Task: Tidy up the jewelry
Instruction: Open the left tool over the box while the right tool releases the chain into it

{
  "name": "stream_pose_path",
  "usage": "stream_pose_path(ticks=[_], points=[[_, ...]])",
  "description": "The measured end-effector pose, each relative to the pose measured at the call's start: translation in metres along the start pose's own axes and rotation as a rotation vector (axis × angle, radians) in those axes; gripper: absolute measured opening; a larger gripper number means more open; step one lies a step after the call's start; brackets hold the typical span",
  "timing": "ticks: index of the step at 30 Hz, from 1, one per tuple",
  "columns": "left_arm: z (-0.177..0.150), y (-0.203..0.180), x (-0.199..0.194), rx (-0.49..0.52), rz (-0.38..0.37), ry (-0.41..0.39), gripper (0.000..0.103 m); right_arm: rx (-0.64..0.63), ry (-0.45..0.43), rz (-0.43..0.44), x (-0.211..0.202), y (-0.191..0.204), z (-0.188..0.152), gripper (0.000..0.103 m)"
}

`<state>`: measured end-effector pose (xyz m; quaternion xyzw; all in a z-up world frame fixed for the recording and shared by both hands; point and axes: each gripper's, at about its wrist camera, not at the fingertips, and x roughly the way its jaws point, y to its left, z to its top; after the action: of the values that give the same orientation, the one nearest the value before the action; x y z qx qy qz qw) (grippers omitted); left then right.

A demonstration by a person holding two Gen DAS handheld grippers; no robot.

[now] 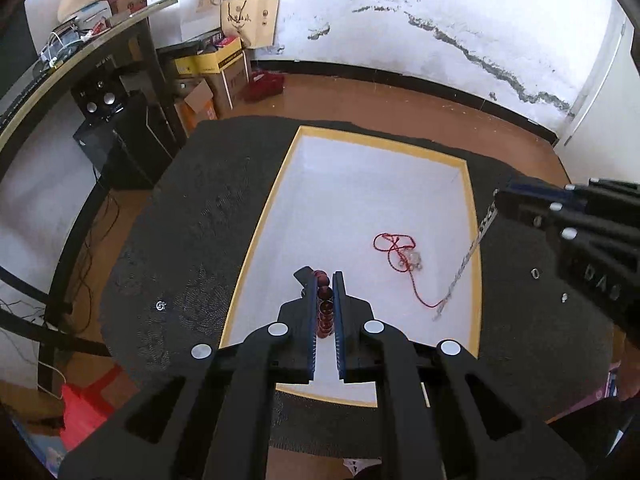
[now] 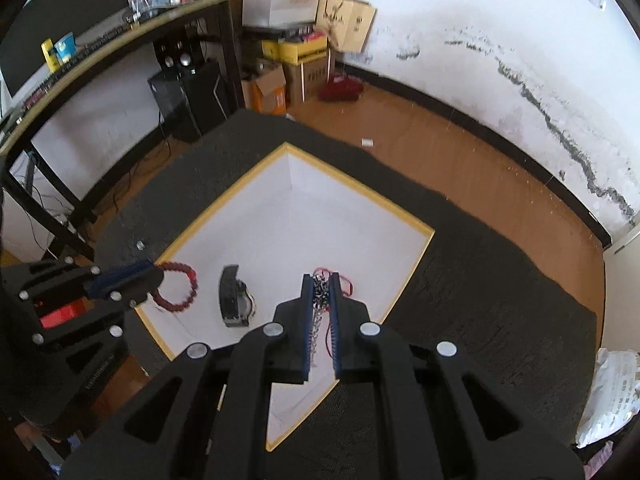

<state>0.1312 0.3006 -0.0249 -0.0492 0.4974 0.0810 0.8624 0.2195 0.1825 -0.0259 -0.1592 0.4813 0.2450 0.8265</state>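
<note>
Left hand-held gripper (image 1: 324, 280) pinches red bead bracelet (image 1: 324, 300) over white tray (image 1: 256, 240).

Dark table (image 1: 200, 208): white tray (image 1: 474, 208), small rings (image 1: 534, 273).

1. The black plastic body of the right gripper (image 1: 500, 204), at the right edge of the left wrist view, bears raised letters that look like "DAS"; the reading is uncertain.
2. The yellow-and-black cardboard box (image 2: 303, 53), the tan paper bag (image 2: 346, 20) and the white carton (image 2: 286, 2) carry print too blurred to read.
</note>
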Motion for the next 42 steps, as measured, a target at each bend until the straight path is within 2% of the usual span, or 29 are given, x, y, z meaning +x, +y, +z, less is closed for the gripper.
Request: stream_pose_path(ticks=[7, 19, 20, 21, 22, 23, 27, 31, 33, 38, 42], points=[[-0.001, 0.007, 0.026, -0.024, 0.003, 0.034, 0.007, -0.002, 0.052, -0.002, 0.034, 0.000, -0.013, 0.008], [-0.008, 0.012, 0.055, -0.049, 0.025, 0.113, 0.010, 0.020, 0.108, 0.053, 0.050, -0.003, -0.021, 0.011], [-0.008, 0.013, 0.055, -0.052, 0.030, 0.115, 0.018, 0.017, 0.108, 0.053, 0.048, -0.003, -0.021, 0.018], [-0.008, 0.013, 0.055, -0.057, 0.030, 0.116, 0.032, 0.018, 0.104, 0.052, 0.045, -0.005, -0.022, 0.043], [-0.008, 0.013, 0.054, -0.066, 0.031, 0.115, 0.063, 0.026, 0.094, 0.055, 0.041, -0.007, -0.023, 0.057], [-0.008, 0.014, 0.052, -0.075, 0.034, 0.106, 0.082, 0.036, 0.070, 0.060, 0.035, -0.010, -0.023, 0.072], [-0.010, 0.010, 0.042, -0.063, 0.051, 0.084, 0.082, 0.046, 0.010, 0.054, 0.007, -0.024, -0.027, 0.072], [-0.014, -0.006, 0.025, -0.054, 0.025, 0.072, 0.091, 0.047, -0.031, 0.039, -0.030, -0.051, -0.047, 0.073], [-0.015, -0.019, 0.015, -0.043, 0.007, 0.052, 0.094, 0.063, -0.065, 0.011, -0.054, -0.075, -0.066, 0.078], [-0.020, -0.078, -0.009, 0.042, -0.043, -0.004, 0.097, 0.124, -0.145, -0.083, -0.104, -0.131, -0.122, 0.087], [-0.029, -0.140, -0.013, 0.103, -0.135, -0.012, 0.097, 0.184, -0.175, -0.159, -0.122, -0.170, -0.164, 0.091]])
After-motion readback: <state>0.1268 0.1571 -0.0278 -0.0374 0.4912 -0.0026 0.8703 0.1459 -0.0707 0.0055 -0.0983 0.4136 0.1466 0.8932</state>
